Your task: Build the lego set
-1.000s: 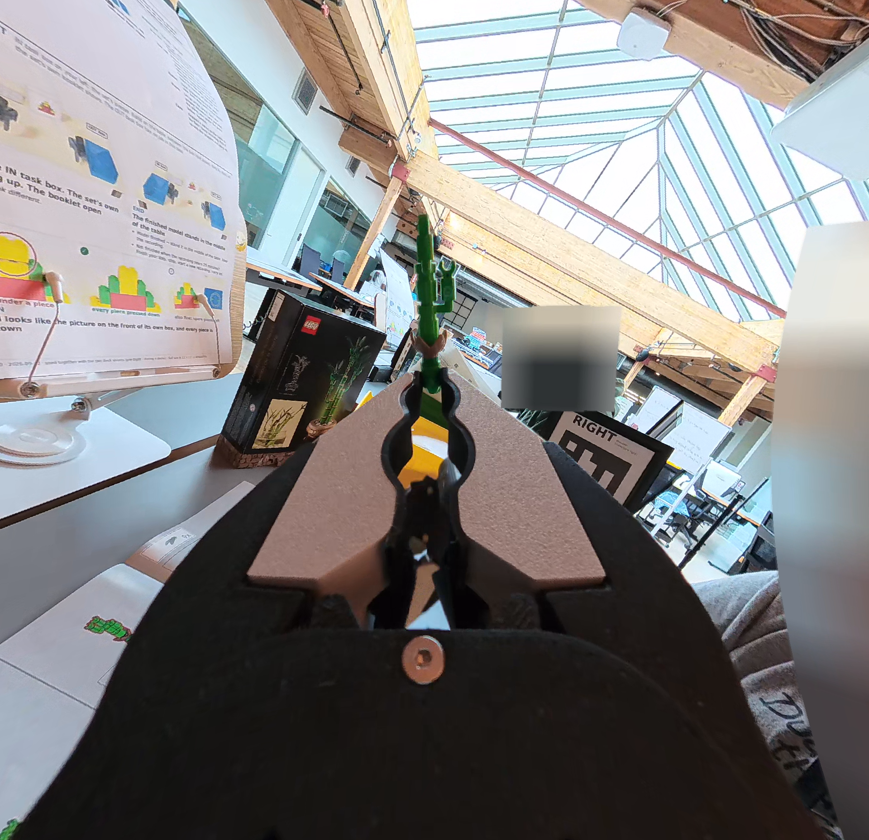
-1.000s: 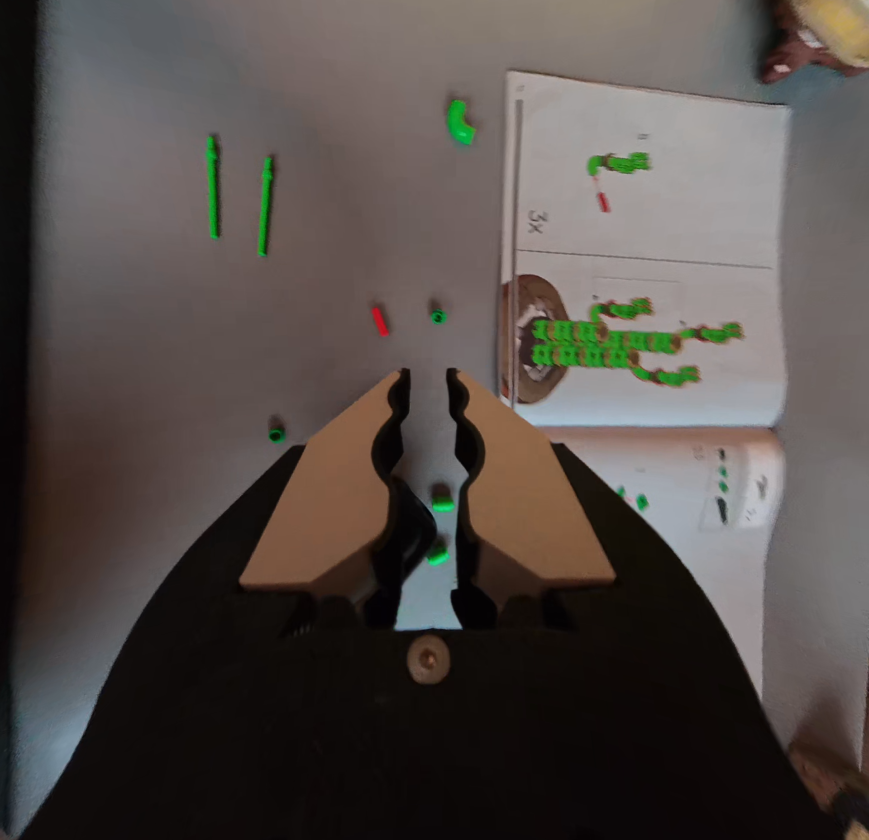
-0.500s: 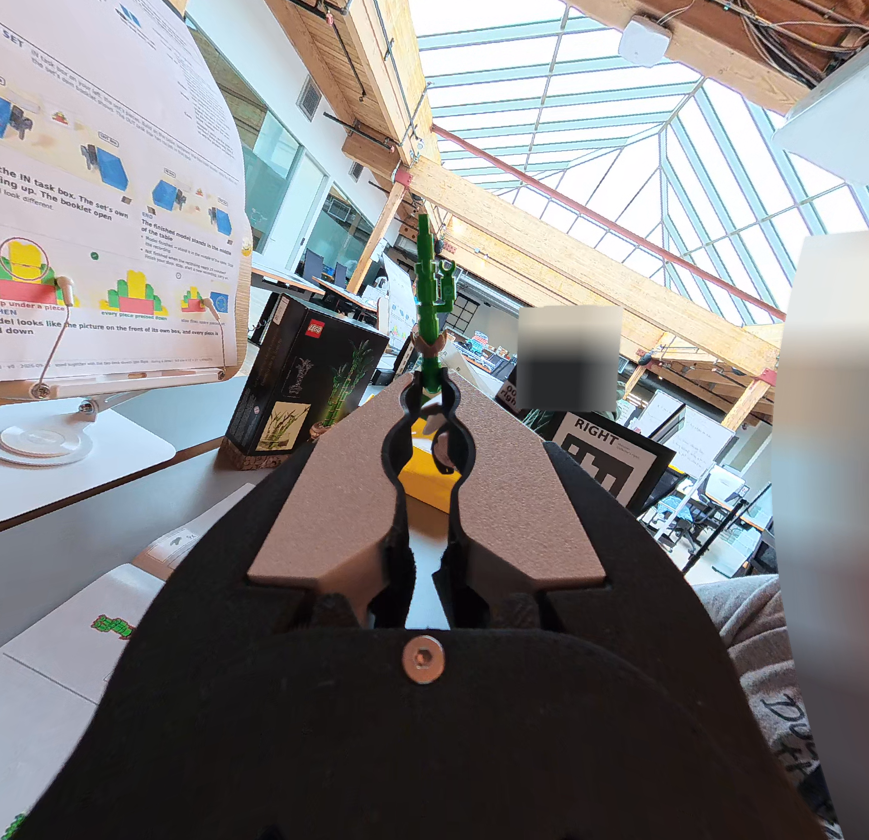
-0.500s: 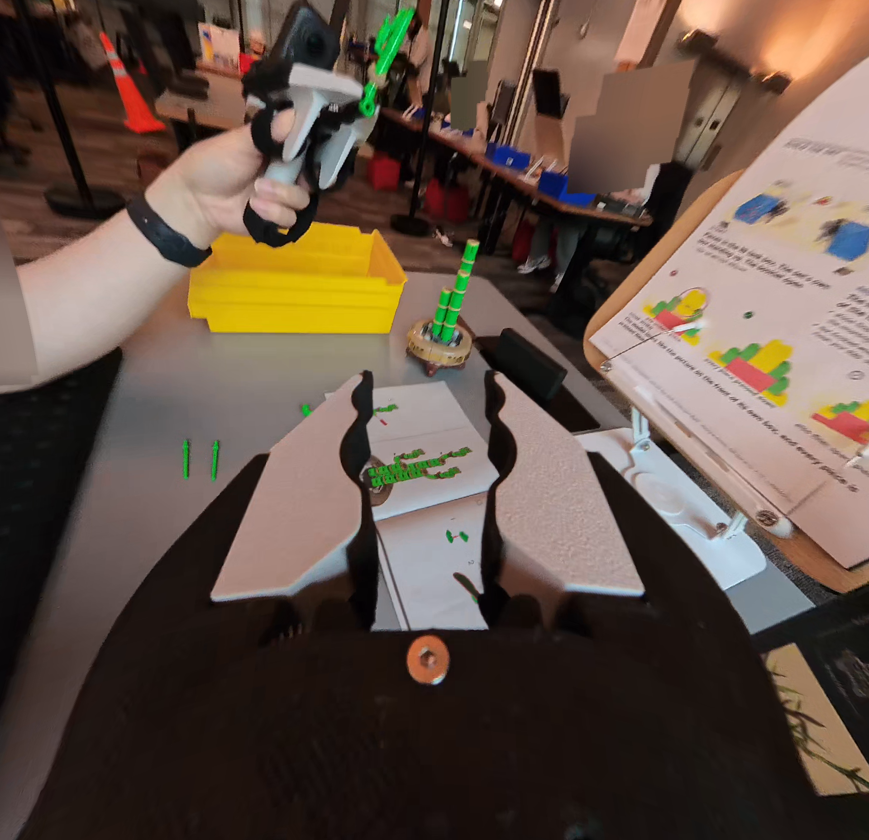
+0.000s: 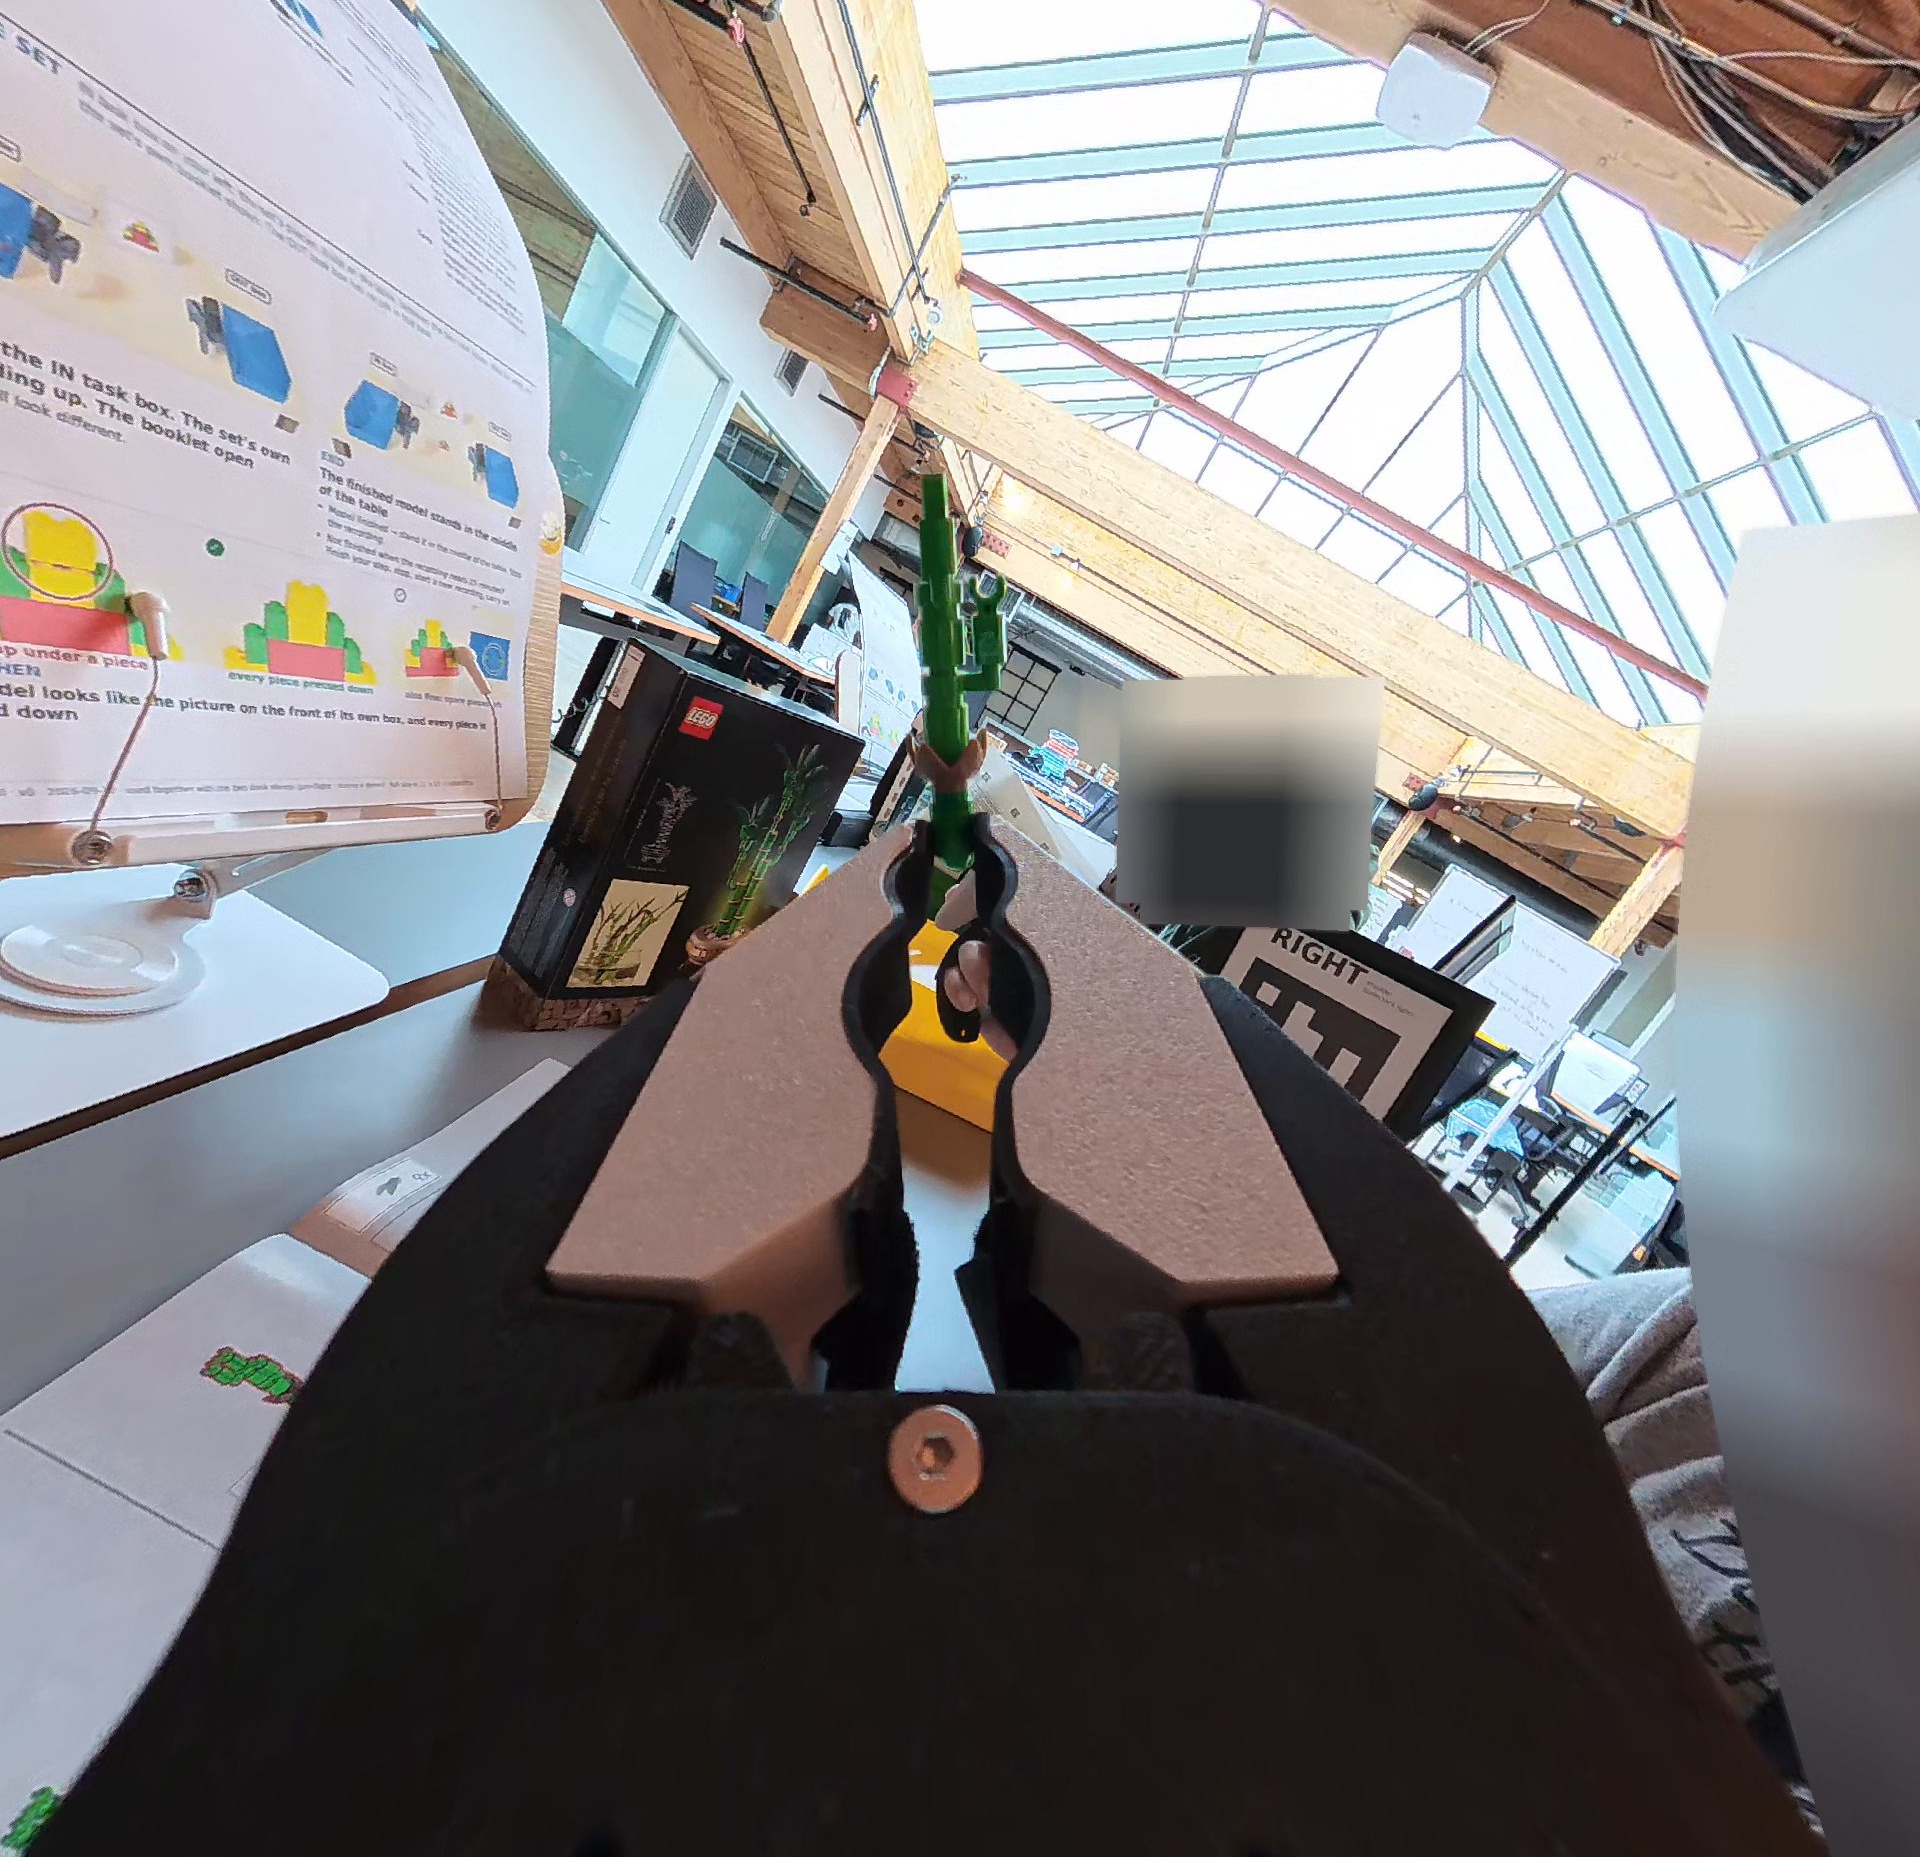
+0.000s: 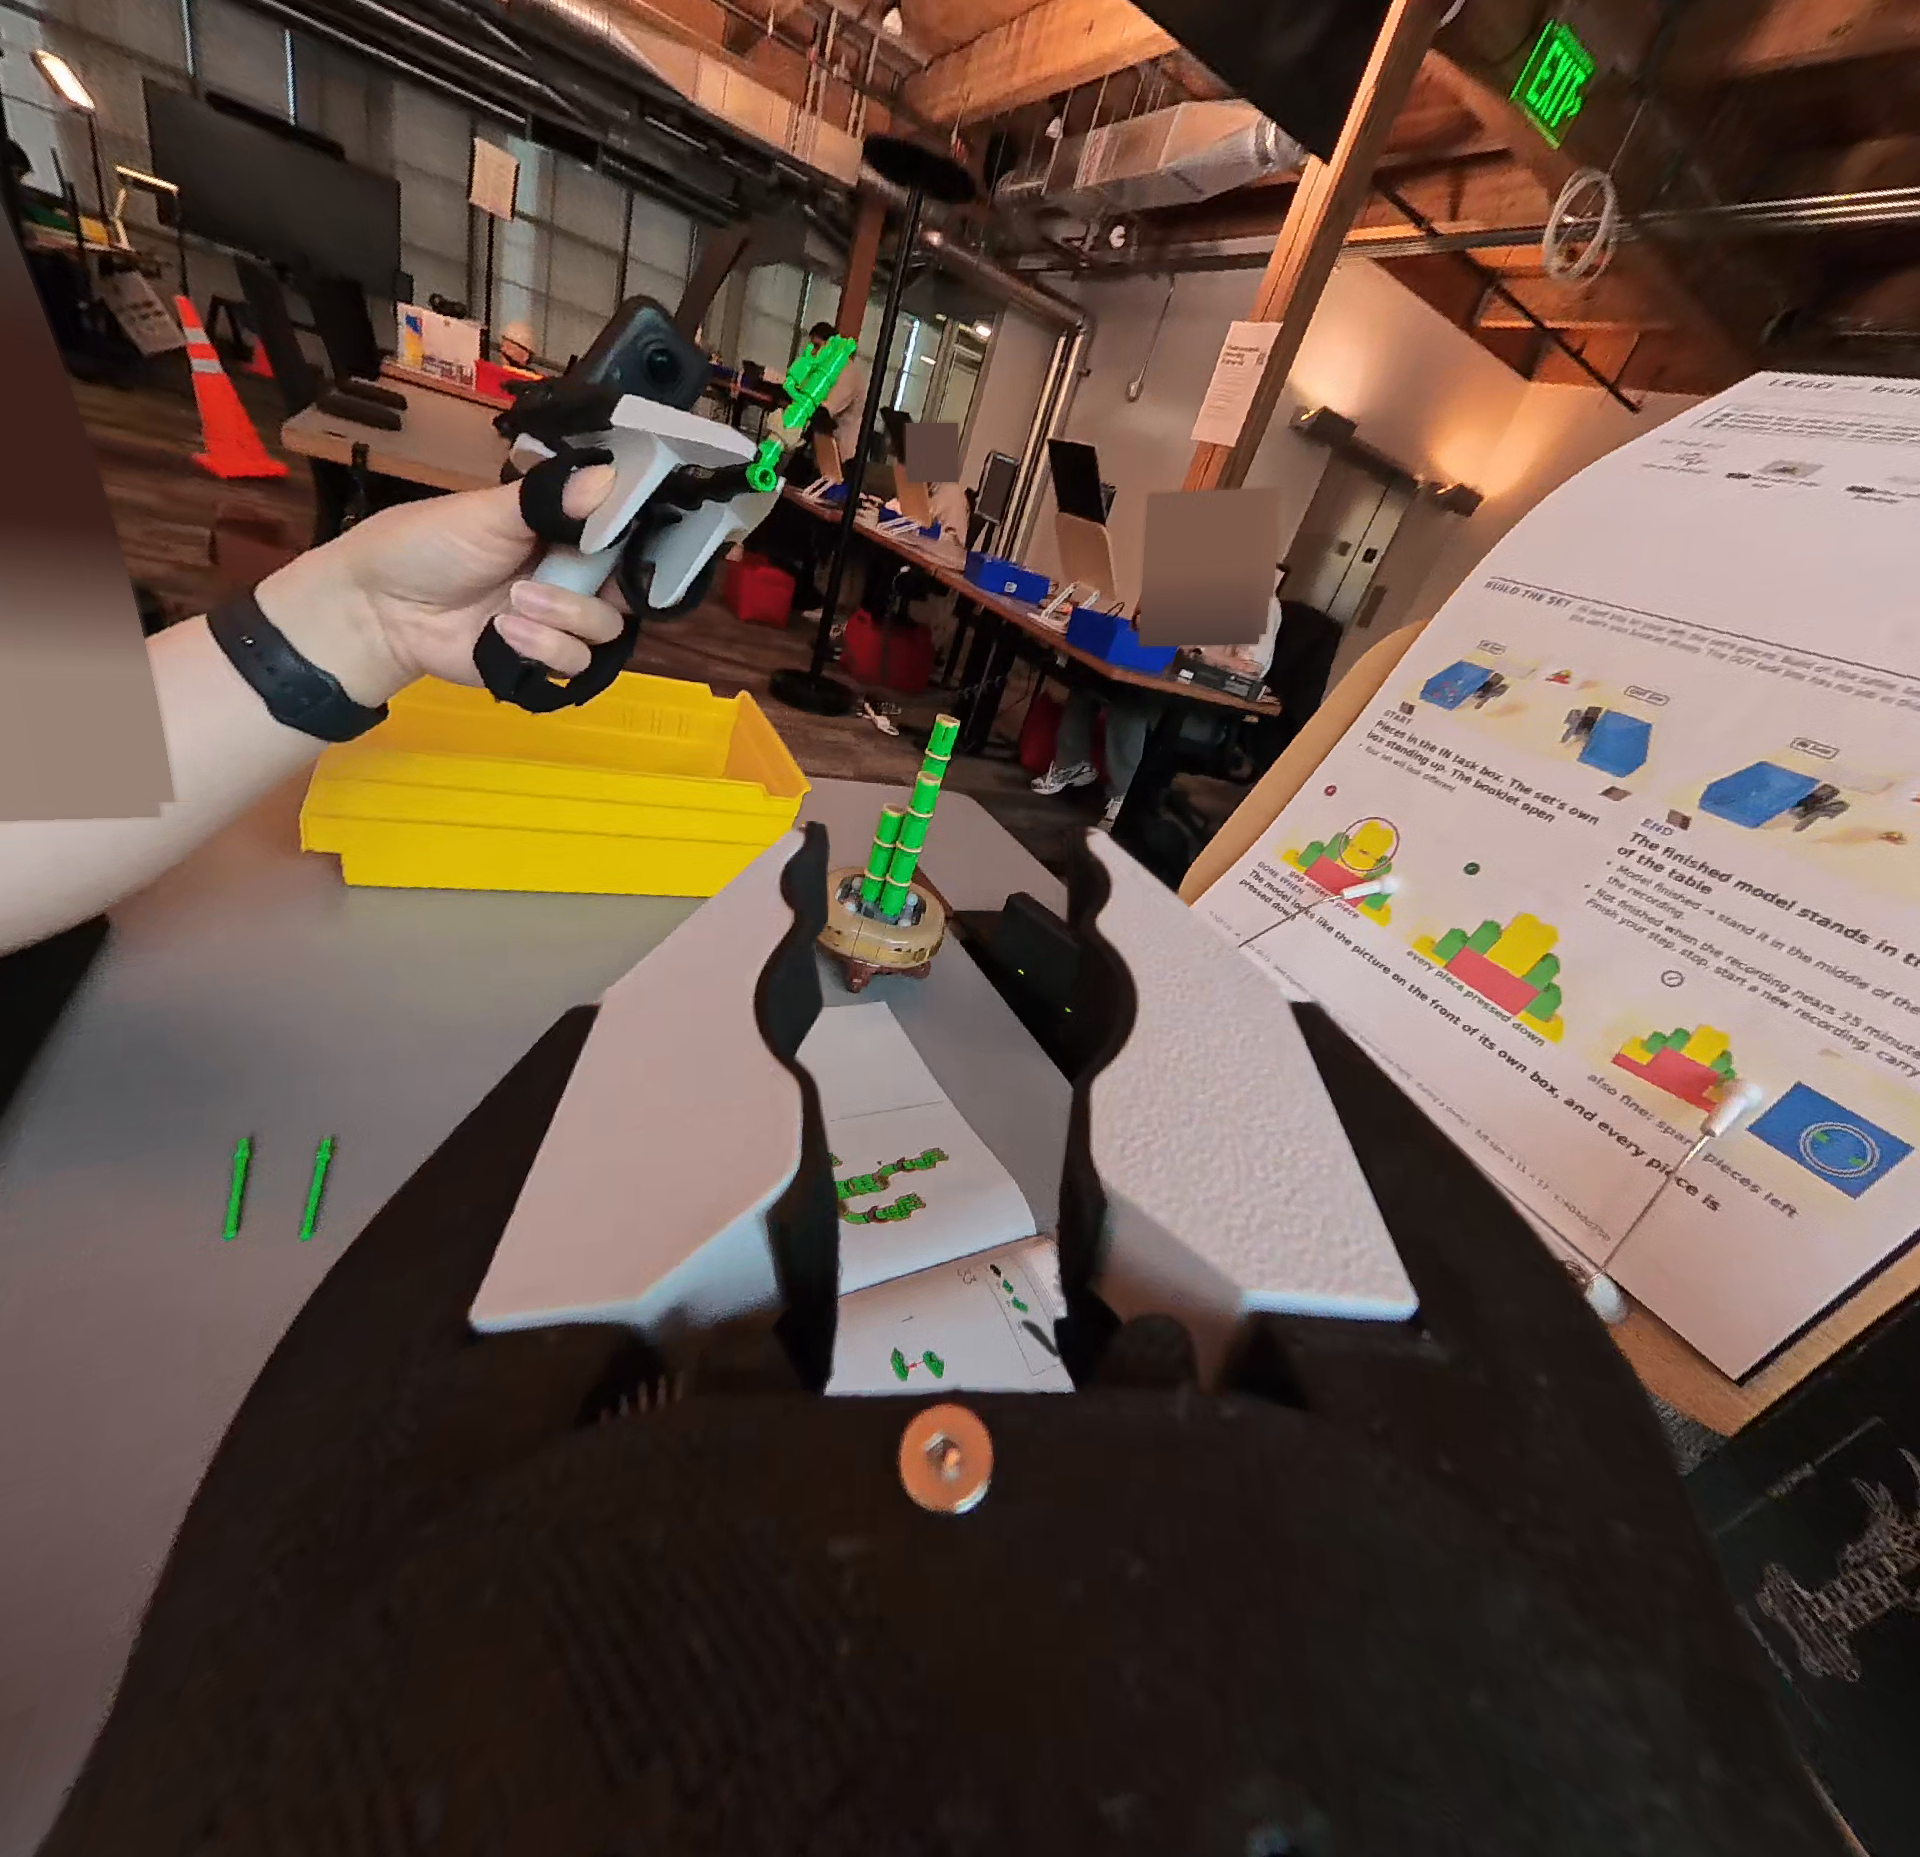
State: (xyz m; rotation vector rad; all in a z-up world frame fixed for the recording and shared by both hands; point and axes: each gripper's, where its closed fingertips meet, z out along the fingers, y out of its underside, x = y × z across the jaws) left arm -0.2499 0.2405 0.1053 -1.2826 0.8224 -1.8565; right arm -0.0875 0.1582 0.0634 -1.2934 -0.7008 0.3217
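The table [image 6: 343, 976] is carrying a yellow bin [image 6: 551, 789] at its far left edge and a leaning instruction board [image 6: 1621, 924] along its right edge, with an open booklet [image 6: 914, 1069] lying between them. The right gripper [image 6: 940, 872] is hovering over the booklet with its jaws standing wide apart and empty; a second ago it was pointing straight down at loose pieces on the tabletop with a narrower gap. Beyond its tips, the potted model [image 6: 899, 893] is standing past the booklet's far edge. The left gripper [image 6: 764, 472] is being held high above the bin, jaws clamped on the foot of a green stalk [image 5: 951, 664], as it was a second ago. Two green rods [image 6: 275, 1189] are lying side by side near the table's left edge.
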